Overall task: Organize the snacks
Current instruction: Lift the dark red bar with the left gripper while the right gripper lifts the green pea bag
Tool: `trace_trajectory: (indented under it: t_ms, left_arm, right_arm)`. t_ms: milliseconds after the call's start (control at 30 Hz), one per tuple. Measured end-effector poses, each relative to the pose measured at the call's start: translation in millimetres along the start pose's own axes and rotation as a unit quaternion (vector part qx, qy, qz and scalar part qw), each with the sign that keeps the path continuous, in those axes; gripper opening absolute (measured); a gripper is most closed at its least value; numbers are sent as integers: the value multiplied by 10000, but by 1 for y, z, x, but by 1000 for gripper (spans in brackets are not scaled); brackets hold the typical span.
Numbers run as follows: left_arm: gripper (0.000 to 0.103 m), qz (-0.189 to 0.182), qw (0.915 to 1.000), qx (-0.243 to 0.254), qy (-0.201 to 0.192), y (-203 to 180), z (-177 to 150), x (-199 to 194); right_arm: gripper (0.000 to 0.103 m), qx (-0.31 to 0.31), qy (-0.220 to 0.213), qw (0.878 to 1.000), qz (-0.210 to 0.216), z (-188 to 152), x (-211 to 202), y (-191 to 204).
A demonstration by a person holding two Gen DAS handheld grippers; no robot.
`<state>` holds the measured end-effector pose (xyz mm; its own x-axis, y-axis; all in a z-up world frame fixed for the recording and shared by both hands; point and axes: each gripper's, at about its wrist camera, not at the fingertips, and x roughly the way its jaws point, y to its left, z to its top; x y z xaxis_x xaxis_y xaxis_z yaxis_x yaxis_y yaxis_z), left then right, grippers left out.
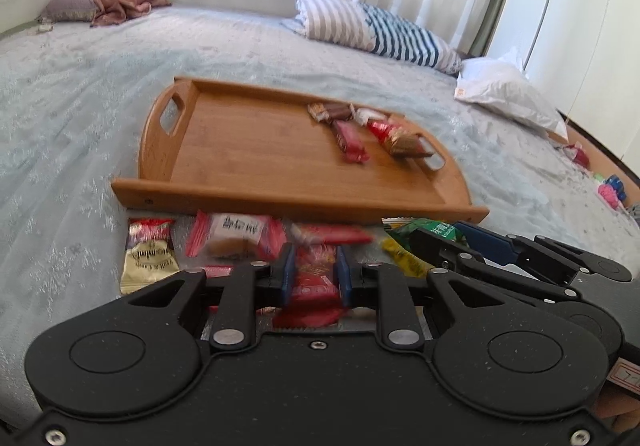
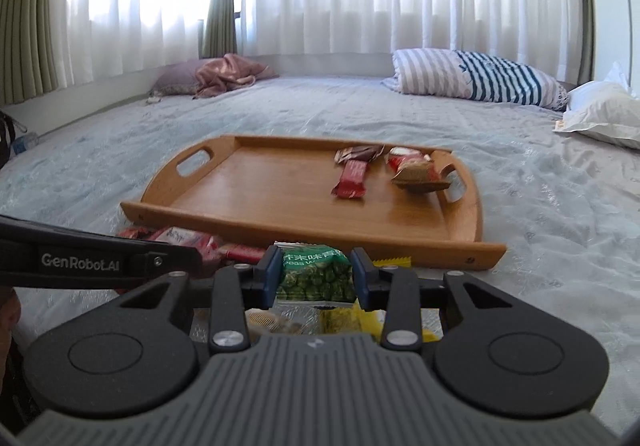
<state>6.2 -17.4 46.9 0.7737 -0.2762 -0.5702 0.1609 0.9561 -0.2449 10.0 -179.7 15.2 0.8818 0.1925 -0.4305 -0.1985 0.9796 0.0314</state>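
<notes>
A wooden tray (image 1: 248,150) lies on the bed, with several wrapped snacks (image 1: 360,126) at its far right end. It also shows in the right wrist view (image 2: 272,186). Loose snacks lie in front of the tray. My left gripper (image 1: 316,270) is shut on a red snack packet (image 1: 314,282) among them. My right gripper (image 2: 314,272) is shut on a green pea packet (image 2: 316,274), which also shows in the left wrist view (image 1: 424,232). The two grippers are side by side, close to the tray's near edge.
A gold and red packet (image 1: 148,254) and a red and white packet (image 1: 236,236) lie left of my left gripper. Yellow packets (image 2: 360,322) lie under my right gripper. A striped duvet (image 1: 376,28), a white bag (image 1: 508,94) and a pink pillow (image 1: 100,2) lie further off.
</notes>
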Motion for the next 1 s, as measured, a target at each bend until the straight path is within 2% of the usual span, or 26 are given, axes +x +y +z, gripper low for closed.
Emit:
trace_trajectory:
  t_ms: [200, 333, 467, 700, 833, 1000]
  left_arm:
    - [2, -45, 9998, 33, -211, -4, 10, -8]
    - [7, -62, 9999, 21, -94, -3, 5, -6]
    - [8, 13, 9999, 55, 101, -1, -7, 0]
    - [33, 167, 9997, 132, 147, -2, -17, 6]
    - [34, 236, 9995, 140, 162, -3, -23, 1]
    - [33, 41, 9996, -56, 289, -1, -28, -16]
  right_arm:
    - [42, 175, -130, 9997, -145, 5, -2, -8]
    - [42, 241, -100, 9995, -174, 1, -3, -9]
    - [42, 210, -32, 9996, -180, -4, -5, -9]
    - [42, 302, 40, 9993, -200, -9, -6, -14]
    - [42, 374, 60, 9991, -212, -10, -6, -17]
    - [42, 417, 90, 9988, -234, -12, -5, -20]
